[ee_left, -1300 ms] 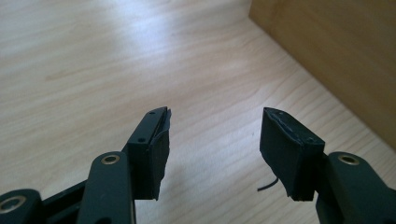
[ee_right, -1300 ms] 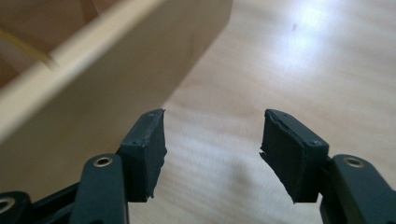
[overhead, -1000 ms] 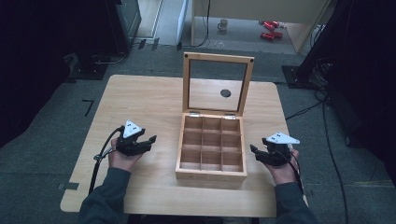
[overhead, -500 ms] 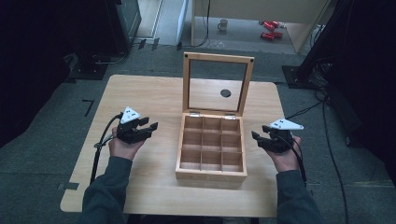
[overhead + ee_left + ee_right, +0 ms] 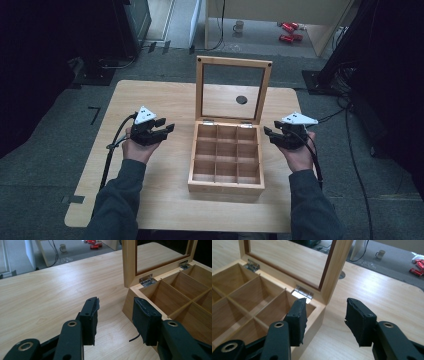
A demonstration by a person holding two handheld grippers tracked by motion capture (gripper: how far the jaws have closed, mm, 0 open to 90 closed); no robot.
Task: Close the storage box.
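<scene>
Compared with a second ago: both hands lifted and drawn inward toward the wooden box (image 5: 226, 160), left gripper (image 5: 165, 131) and right gripper (image 5: 268, 134) now hanging just beside its left and right walls rather than low near the table's front. Jaws of both just closing in, each pair now partly apart with nothing between the pads; in the left gripper view (image 5: 116, 318) bare tabletop and the box's near corner in the gap, in the right gripper view (image 5: 325, 317) the box's back corner and tabletop. Box unmoved, sitting right of centre on the table (image 5: 165, 100), touched by neither gripper. Long axis running front to back, away from the person; lid (image 5: 234, 90) standing upright at the far edge, glazed frame facing the person, open top facing up. Counted: one box, one lid, two silver hinges (image 5: 302, 293) at the back edge, nine compartments in three rows of three, all bare wood inside; two grippers, one dark round hole (image 5: 241, 99) in the tabletop behind the lid.
</scene>
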